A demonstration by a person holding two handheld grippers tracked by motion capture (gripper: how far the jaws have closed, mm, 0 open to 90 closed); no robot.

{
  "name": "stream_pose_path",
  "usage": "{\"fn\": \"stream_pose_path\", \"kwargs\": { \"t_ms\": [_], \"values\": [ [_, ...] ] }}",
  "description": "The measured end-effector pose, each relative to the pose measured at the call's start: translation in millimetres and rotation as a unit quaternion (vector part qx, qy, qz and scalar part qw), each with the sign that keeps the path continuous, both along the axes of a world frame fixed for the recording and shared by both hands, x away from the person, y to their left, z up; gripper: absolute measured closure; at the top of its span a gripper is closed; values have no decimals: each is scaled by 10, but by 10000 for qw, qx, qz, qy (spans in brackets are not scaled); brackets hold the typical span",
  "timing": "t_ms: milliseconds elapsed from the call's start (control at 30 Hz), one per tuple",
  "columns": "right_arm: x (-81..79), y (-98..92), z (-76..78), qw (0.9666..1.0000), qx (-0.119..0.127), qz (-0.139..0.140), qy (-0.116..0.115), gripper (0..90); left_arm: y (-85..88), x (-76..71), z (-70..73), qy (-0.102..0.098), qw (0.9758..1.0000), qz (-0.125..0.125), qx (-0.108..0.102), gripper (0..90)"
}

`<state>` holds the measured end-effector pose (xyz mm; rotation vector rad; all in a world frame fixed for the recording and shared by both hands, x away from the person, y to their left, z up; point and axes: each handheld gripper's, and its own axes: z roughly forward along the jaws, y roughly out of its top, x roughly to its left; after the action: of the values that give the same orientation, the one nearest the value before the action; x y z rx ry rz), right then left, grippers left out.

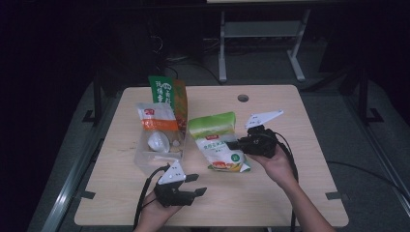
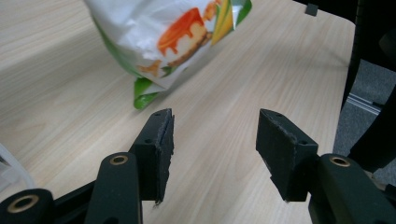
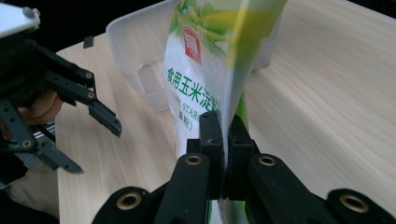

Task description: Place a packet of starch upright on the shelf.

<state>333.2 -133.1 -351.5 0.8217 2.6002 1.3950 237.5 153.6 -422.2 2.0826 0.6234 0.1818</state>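
Pinching the starch bag (image 3: 210, 60) by its edge, the right gripper (image 3: 223, 140) lifts it off the bench (image 1: 270, 193); the left gripper (image 2: 215, 149) hangs open, empty.

Gripper (image 3: 223, 140) clamped on starch bag (image 3: 205, 70) — edge-on

Support: rectangular light-wood laminate table (image 1: 290, 193) with rounded corners and a round cable hole (image 1: 243, 98) near the far edge, on a metal frame.

On top, left-centre: clear plastic rectangular container (image 1: 145, 162), in the right gripper view (image 3: 135, 56) too. A white-and-orange packet (image 1: 155, 123) stands in it, and a tall green-and-orange bag (image 1: 168, 94) rises just behind; can't tell whether that bag's base is in the container or on the wood.

Centre: green-and-white pouch with a pudding picture (image 1: 220, 145), lower end at the wood (image 2: 154, 79).
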Motion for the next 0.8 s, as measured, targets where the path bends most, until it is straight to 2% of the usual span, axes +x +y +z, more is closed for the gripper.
{"fn": "stream_pose_path", "kwargs": {
  "t_ms": [400, 433, 467, 800],
  "values": [
    [63, 259, 221, 9996, 184, 213, -42, 885, 11, -96, -8, -1, 9999, -37, -142, 446],
    [67, 284, 241, 9995, 217, 227, -61, 885, 24, -96, -1, -38, 9999, -82, -51, 445],
    [68, 310, 266, 9995, 222, 234, -78, 885, 25, -106, -2, -48, 9999, -73, -61, 444],
    [128, 672, 452, 9982, 245, 492, -243, 886, 23, -150, -18, -114, 9998, -126, -121, 438]
  ]
}}
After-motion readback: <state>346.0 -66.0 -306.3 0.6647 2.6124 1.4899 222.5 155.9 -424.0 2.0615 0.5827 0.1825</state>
